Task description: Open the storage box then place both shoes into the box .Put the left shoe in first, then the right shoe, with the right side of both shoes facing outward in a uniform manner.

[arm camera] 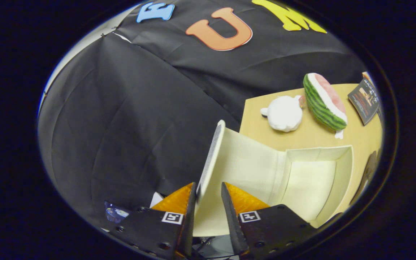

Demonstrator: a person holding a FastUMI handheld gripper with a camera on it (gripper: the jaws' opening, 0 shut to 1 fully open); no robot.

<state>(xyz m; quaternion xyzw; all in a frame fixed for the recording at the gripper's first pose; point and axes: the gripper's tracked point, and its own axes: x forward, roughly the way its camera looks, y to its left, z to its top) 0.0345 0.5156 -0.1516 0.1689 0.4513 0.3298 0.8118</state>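
Observation:
A cream storage box lies on the wooden table, tilted in my view, with its inside bare. Its hinged lid is swung up and open, and the lid's free edge runs between my fingers. My gripper is shut on that lid edge, one finger on each face. A dark brown shape just past the box's far side may be a shoe; too little of it shows to tell.
Beyond the box on the table lie a white plush toy, a watermelon-slice plush and a dark booklet. The black cloth wall rises close behind the table and beside the lid.

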